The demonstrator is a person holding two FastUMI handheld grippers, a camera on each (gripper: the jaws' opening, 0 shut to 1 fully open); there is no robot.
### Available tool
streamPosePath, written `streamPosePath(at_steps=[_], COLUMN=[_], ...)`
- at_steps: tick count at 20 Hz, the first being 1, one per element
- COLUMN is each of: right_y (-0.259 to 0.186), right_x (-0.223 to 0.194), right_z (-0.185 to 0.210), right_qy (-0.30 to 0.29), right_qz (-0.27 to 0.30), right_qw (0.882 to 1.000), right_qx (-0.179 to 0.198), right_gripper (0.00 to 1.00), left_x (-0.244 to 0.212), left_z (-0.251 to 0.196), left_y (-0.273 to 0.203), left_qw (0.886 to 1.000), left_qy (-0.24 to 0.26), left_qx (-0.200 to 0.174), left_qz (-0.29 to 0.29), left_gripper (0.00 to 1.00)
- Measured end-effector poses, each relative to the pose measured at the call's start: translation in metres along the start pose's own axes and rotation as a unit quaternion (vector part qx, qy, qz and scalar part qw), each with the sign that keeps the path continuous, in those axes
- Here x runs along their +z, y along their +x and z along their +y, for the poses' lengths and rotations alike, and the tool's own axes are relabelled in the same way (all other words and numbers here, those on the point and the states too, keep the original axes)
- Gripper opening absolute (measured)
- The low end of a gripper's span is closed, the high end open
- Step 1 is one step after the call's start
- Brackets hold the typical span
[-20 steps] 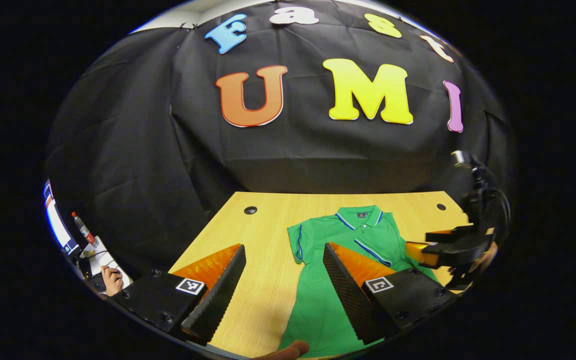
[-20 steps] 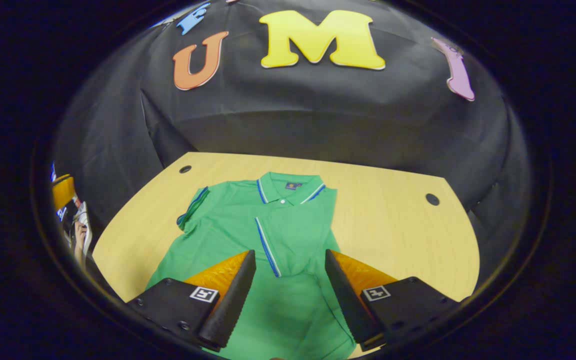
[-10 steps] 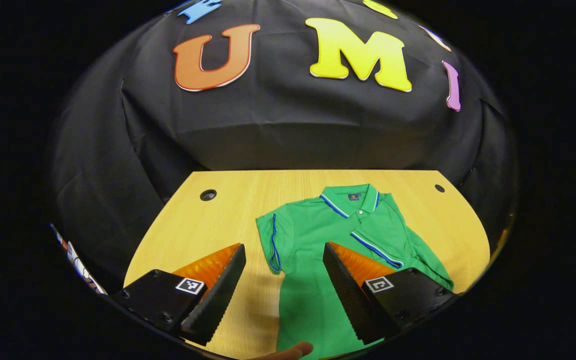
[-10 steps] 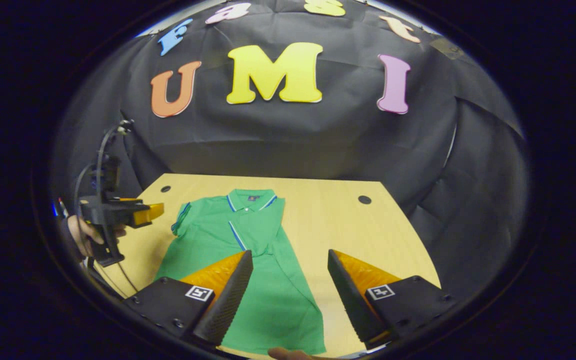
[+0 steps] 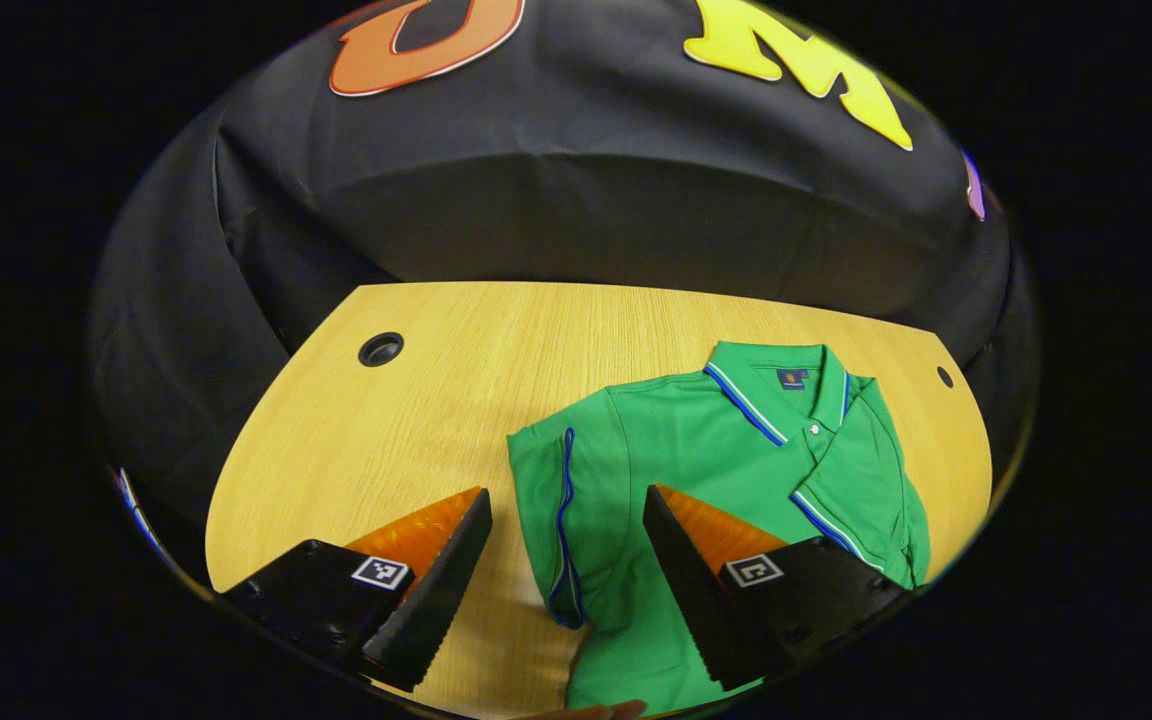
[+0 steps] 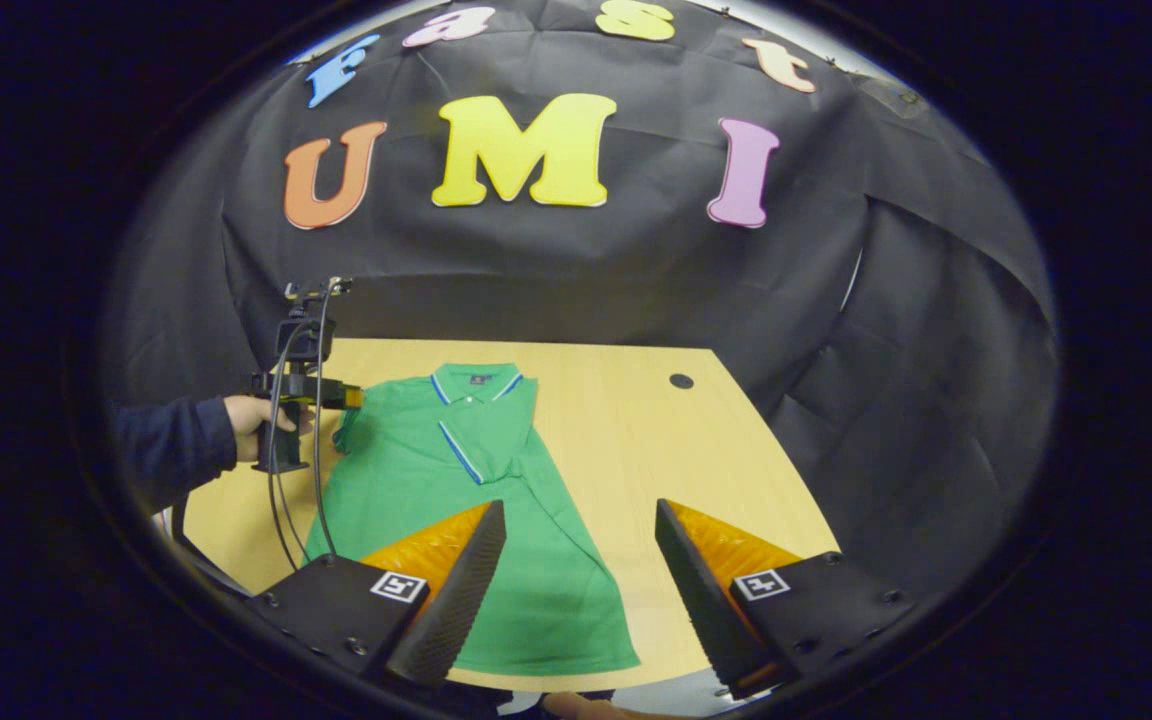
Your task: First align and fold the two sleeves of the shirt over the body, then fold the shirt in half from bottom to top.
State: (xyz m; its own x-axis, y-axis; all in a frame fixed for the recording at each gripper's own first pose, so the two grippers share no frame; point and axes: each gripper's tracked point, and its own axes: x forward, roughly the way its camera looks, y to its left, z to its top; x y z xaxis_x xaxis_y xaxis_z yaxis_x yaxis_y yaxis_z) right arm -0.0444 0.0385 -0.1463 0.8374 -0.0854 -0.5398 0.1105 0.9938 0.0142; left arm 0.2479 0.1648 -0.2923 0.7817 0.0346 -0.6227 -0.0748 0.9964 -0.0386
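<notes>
Left gripper view puts your left gripper (image 5: pixel 566 590) nearest, its jaws apart and holding nothing, poised over the blue-trimmed short sleeve (image 5: pixel 548 500) that lies spread beside the body of the green polo shirt (image 5: pixel 696 470). Judging from this, that sleeve is the step in hand: close low on its piped hem, lift only slightly, and carry it straight across so its edge lines up with the side seam. Your right gripper (image 6: pixel 576 590) waits with jaws apart above the shirt's lower hem. Farther off, the other sleeve seems already folded over the chest, though the fisheye blurs it. Count one shirt, two sleeves, two grippers, one pale wooden table (image 5: pixel 416 420) with two cable holes.
</notes>
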Motion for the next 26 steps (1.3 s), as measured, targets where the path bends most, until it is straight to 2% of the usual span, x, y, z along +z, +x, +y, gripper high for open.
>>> streamPosePath(at_steps=[1,4,5,6,7,10,11,13,15,17,19,24,25,26], right_y=[0.001,0.01,0.014,0.018,0.02,0.027,0.03,0.033,0.034,0.036,0.038,0.045,0.046,0.047], right_x=[-0.004,-0.011,-0.011,-0.01,-0.011,-0.008,-0.006,-0.004,0.0,0.003,0.006,0.011,0.01,0.01], right_z=[0.002,0.007,0.01,0.013,0.016,0.02,0.02,0.022,0.024,0.023,0.024,0.024,0.024,0.023], right_qy=[0.008,0.009,0.011,0.015,0.015,0.016,0.016,0.017,0.016,0.017,0.019,0.03,0.031,0.031], right_qz=[0.006,0.022,0.025,0.028,0.032,0.033,0.032,0.033,0.032,0.033,0.032,0.029,0.03,0.029], right_qw=[1.0,1.0,1.0,0.999,0.999,0.999,0.999,0.999,0.999,0.999,0.999,0.999,0.999,0.999], right_qx=[0.001,-0.002,0.0,0.003,0.005,0.01,0.009,0.01,0.013,0.013,0.016,0.022,0.022,0.023], right_gripper=[0.93,0.95,0.93,0.95,0.95,0.93,0.93,0.93,0.95,0.93,0.95,0.93,0.93,0.95], left_x=[0.0,-0.003,-0.004,-0.006,-0.008,-0.015,-0.018,-0.021,-0.02,-0.02,-0.018,-0.006,-0.002,0.0], left_z=[-0.001,0.002,-0.001,-0.003,-0.002,-0.001,-0.004,-0.012,-0.01,-0.01,-0.007,-0.009,-0.013,-0.019], left_y=[0.007,0.017,0.017,0.018,0.018,0.024,0.026,0.025,0.027,0.026,0.025,0.008,0.003,0.0], left_qw=[1.0,1.0,1.0,0.999,0.999,0.998,0.998,0.996,0.996,0.996,0.996,0.997,0.997,0.997], left_qy=[-0.003,-0.003,0.0,0.004,0.009,0.018,0.016,0.016,0.022,0.019,0.023,0.031,0.029,0.031], left_qx=[-0.003,0.004,-0.001,-0.004,-0.004,0.001,-0.011,-0.036,-0.04,-0.043,-0.038,-0.035,-0.04,-0.043], left_qz=[0.007,0.018,0.025,0.031,0.036,0.055,0.065,0.078,0.077,0.078,0.078,0.066,0.061,0.057], left_gripper=[0.92,0.81,0.73,0.67,0.56,0.42,0.3,0.19,0.12,0.04,0.04,0.03,0.1,0.03])
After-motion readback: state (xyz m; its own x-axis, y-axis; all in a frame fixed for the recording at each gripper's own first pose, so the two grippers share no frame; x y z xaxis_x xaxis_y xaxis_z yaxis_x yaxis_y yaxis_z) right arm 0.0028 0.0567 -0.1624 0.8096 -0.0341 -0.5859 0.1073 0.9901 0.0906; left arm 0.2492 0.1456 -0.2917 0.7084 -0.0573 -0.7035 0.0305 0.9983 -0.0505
